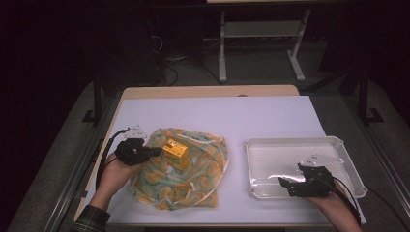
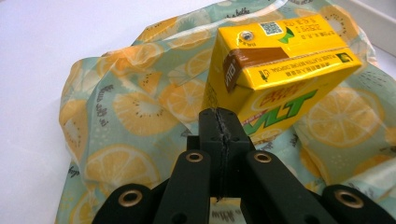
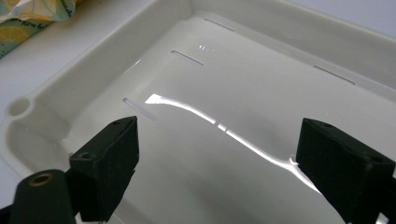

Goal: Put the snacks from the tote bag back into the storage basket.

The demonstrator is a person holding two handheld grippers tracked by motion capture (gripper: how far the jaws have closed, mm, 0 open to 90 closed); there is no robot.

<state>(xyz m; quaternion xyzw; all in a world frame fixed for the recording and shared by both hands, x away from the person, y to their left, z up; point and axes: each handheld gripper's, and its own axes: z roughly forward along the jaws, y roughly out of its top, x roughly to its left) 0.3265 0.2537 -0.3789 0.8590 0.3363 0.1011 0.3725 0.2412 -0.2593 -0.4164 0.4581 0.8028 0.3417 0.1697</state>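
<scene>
- Seen from the high view: left gripper [image 1: 153, 151] at the left edge of a lemon-print cloth bag [image 1: 193, 188], right gripper [image 1: 285, 183] over the near part of a white tray [image 1: 254, 159], both on a white table cover [image 1: 217, 116].
- On the bag, a yellow drink carton [image 1: 175, 151], just beside the left gripper's tips, well apart from the tray.
- Closer in the left gripper view: jaws pressed together, a fold of the bag's fabric pinched between them, right at the lower corner of the carton [image 2: 280, 70].
- Readable there, not from above: carton's printed top face with a QR code, brown flap at one corner, large letters on the side.
- Carton tilted, long axis running from the jaws up and away to the right, brown-flapped corner nearest the gripper.
- In the right gripper view: jaws spread wide, nothing between them, tray's glossy floor [image 3: 224, 93] beneath, a corner of the bag [image 3: 28, 18] at top left.
</scene>
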